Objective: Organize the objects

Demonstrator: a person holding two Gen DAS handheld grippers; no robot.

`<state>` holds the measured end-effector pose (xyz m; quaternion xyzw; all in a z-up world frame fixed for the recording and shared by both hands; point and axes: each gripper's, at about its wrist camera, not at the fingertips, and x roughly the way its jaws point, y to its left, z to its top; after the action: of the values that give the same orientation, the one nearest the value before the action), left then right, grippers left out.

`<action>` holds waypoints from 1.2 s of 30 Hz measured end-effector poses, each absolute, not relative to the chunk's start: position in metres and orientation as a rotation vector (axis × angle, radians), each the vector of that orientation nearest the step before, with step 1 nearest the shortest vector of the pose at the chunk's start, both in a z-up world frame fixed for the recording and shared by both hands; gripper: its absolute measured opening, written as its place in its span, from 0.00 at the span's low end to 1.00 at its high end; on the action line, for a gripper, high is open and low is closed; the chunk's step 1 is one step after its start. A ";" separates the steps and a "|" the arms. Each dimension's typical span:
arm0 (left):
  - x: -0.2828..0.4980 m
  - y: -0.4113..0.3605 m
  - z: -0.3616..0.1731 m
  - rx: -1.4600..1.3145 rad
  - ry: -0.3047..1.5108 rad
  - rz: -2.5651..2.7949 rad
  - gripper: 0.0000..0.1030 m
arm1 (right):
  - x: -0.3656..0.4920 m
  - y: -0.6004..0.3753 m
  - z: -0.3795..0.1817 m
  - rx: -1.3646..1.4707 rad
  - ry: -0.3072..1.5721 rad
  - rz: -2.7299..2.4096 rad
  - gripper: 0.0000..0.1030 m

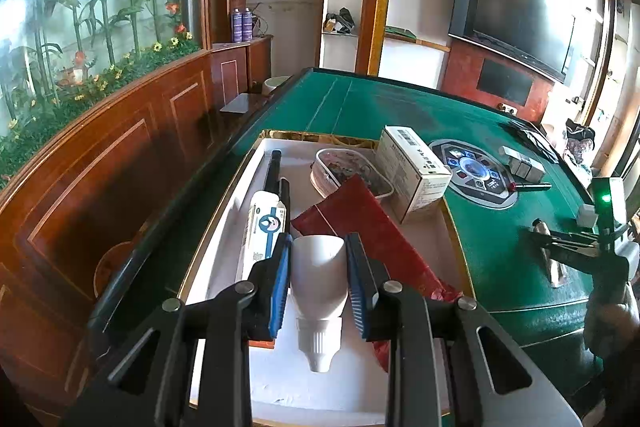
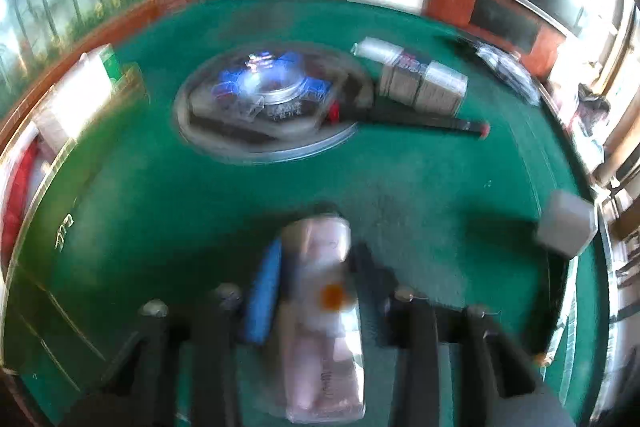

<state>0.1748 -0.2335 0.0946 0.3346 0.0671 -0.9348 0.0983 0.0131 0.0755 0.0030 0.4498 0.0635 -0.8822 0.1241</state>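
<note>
Green felt desk point(image 1: 500, 247) under everything, wood panelling and a dark wall screen behind. White plastic squeeze tube point(image 1: 318, 279) clamped between the blue pads of the left claw point(image 1: 318, 267), cap pointing back toward the camera, hanging just above the floor of the white shallow tray point(image 1: 224, 267). Beside it in the tray: a white and blue carton point(image 1: 266, 227), a red flat pouch point(image 1: 372, 239), a clear lidded tub point(image 1: 348, 171), a white printed box point(image 1: 412, 171). Best lowered into the bare strip between carton and pouch, laid flat, pads parted only once resting. Right claw point(image 2: 316, 283) badly blurred; pale pink tube point(image 2: 324, 311) lying between its fingers over the felt, clamped or merely straddled, cannot tell. Farther off, a grey cube point(image 2: 566, 227) near the desk edge.
</note>
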 end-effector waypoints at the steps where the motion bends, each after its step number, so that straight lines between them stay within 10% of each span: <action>1: 0.174 -0.234 0.093 0.996 0.201 -2.764 0.25 | 0.014 0.078 0.004 1.312 0.154 -2.570 0.29; 14: 0.174 -0.238 0.089 1.007 0.228 -2.749 0.25 | 0.043 0.104 0.051 1.174 -0.325 -2.378 0.30; 36: 0.177 -0.260 0.038 1.148 0.265 -2.695 0.34 | 0.096 -0.101 0.053 1.176 -0.092 -1.933 0.31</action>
<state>0.1768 -0.2601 0.0379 0.3883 0.0896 -0.9117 0.1002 0.0960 -0.1008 0.0527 0.4702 -0.0369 -0.7729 0.4245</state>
